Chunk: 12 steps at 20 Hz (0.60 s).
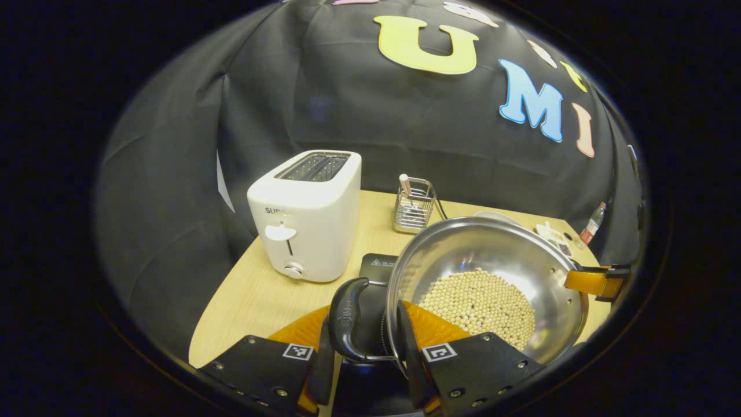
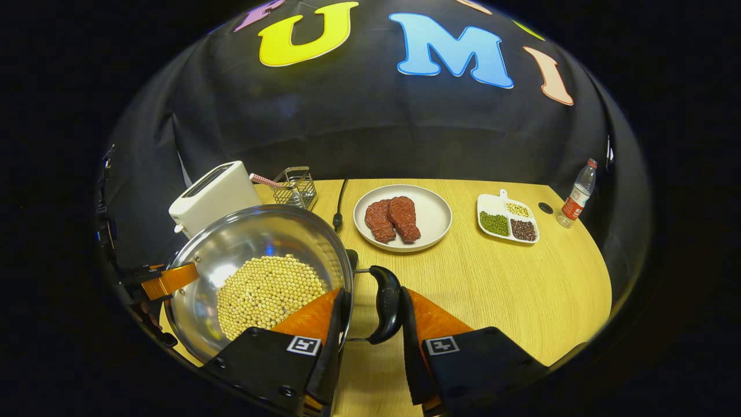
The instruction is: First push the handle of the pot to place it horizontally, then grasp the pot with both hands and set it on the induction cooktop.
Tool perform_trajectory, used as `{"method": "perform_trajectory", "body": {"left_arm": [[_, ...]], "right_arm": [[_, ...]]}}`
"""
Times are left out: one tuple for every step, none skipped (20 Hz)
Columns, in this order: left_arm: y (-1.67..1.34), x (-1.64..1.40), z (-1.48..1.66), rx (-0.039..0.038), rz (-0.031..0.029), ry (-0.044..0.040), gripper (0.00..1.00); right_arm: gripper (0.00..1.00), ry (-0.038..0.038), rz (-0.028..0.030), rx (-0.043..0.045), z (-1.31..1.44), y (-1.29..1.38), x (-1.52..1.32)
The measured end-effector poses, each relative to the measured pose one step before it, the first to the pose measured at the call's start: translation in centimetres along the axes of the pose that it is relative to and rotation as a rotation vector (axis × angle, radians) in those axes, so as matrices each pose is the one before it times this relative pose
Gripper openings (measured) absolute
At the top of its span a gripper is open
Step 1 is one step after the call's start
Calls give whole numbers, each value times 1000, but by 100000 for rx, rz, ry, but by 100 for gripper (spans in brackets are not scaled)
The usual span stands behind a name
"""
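Observation:
A steel pot (image 1: 498, 255) holding pale soybeans (image 1: 480, 301) sits over the black induction cooktop (image 1: 376, 267); I cannot tell whether it rests on it. My left gripper (image 1: 366, 317) is shut on the pot's black loop handle (image 1: 347, 318), one finger outside the loop and the other inside the rim. In the right gripper view the pot (image 2: 260, 237) is at the left. My right gripper (image 2: 373, 296) is shut the same way on the opposite handle (image 2: 386, 304). Each view shows the other gripper across the pot.
A white toaster (image 1: 307, 214) and a wire rack (image 1: 414, 205) stand behind the pot. In the right gripper view a plate of raw meat (image 2: 402, 217), a divided dish of beans (image 2: 509, 217) and a bottle (image 2: 576, 194) are on the wooden table (image 2: 521, 289).

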<state>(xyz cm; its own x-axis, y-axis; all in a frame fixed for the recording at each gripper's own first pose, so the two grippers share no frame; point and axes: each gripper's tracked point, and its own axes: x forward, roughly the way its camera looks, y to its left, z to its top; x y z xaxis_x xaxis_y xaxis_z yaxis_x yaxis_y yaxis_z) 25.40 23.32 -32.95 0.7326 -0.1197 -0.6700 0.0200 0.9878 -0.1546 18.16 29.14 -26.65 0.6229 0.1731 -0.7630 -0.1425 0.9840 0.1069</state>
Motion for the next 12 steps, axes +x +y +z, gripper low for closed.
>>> {"method": "perform_trajectory", "body": {"left_arm": [[105, 4, -43, 89, -50, 84, 53], [122, 209, -210, -159, 78, 423, 50], [162, 258, -183, -315, 99, 147, 50], [158, -115, 24, -267, 133, -1055, 53], [156, 44, -93, 456, 158, -423, 54], [124, -276, 51, 556, 529, -787, 54], [99, -47, 191, 567, 778, -920, 60], [188, -113, 334, 823, 1527, -2175, 57], [206, -352, 1071, 1040, 1462, -4077, 62], [-111, -539, 1495, 982, 713, -6066, 63], [1, -413, 1799, 1494, 370, -5650, 75], [-72, -410, 1263, 1999, 1086, -4111, 87]], "right_arm": [[48, 514, -66, 73, -147, 92, 104], [48, 661, -91, 65, -213, 157, 106], [49, 794, -17, 336, -269, 62, 128], [52, -525, 97, 433, -46, 127, -11], [54, -199, 262, 192, 102, 72, 72], [54, -293, 86, -331, -134, 73, -57], [57, -70, 542, 93, -65, 125, 45], [55, -753, 1888, 505, 77, 495, -304], [60, -3193, 89, -202, 834, 75, -274], [61, -3587, 487, -233, 865, -61, -521], [87, -3186, -395, -111, 843, -233, -457], [96, -2560, -687, 46, 555, -482, -782]]}}
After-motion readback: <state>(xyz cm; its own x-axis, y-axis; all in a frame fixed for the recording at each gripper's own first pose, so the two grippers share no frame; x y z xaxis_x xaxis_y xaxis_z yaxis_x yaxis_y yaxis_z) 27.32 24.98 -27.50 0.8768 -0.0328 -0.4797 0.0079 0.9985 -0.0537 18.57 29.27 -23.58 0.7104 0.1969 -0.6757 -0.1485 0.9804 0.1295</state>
